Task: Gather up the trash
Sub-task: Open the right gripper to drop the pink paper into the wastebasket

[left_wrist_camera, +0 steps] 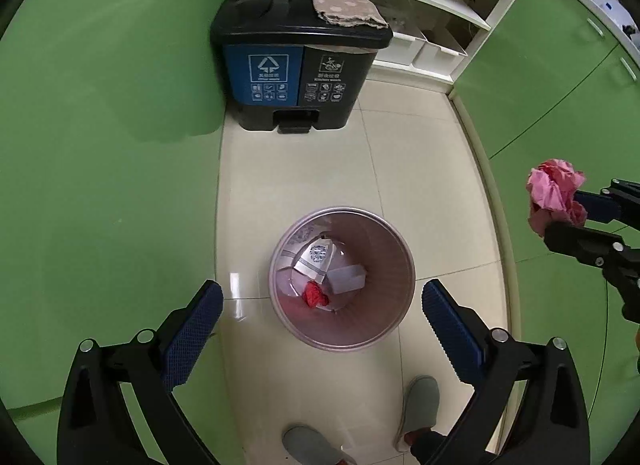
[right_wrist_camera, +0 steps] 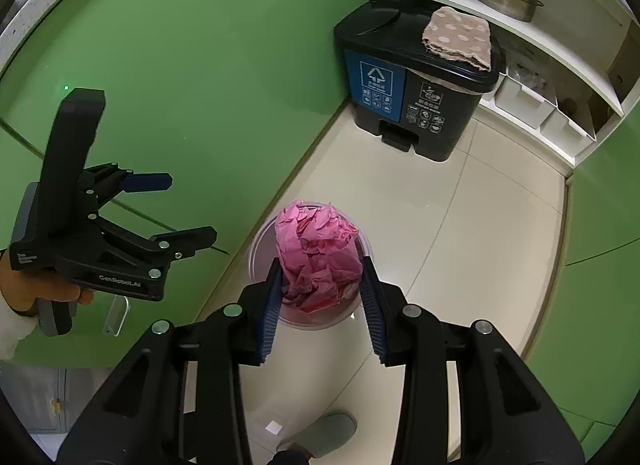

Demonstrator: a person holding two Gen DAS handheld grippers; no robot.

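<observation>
The right gripper [right_wrist_camera: 320, 277] is clamping a crumpled pink paper ball [right_wrist_camera: 318, 255] between its blue pads, directly above the round pink wastebasket [left_wrist_camera: 342, 279]. The left gripper [left_wrist_camera: 322, 305] is hanging over the same basket with its jaws spread wide, holding nothing. In the left wrist view, the paper ball is sitting at 3 o'clock. Paper scraps and a red wad [left_wrist_camera: 316, 294] are lying inside the basket. Green cabinet doors [left_wrist_camera: 108, 137] are flanking a narrow strip of cream tile floor [left_wrist_camera: 420, 169]; a black two-compartment pedal bin [left_wrist_camera: 300, 65] is standing at 12 o'clock, carrying a dotted cloth [left_wrist_camera: 344, 3].
</observation>
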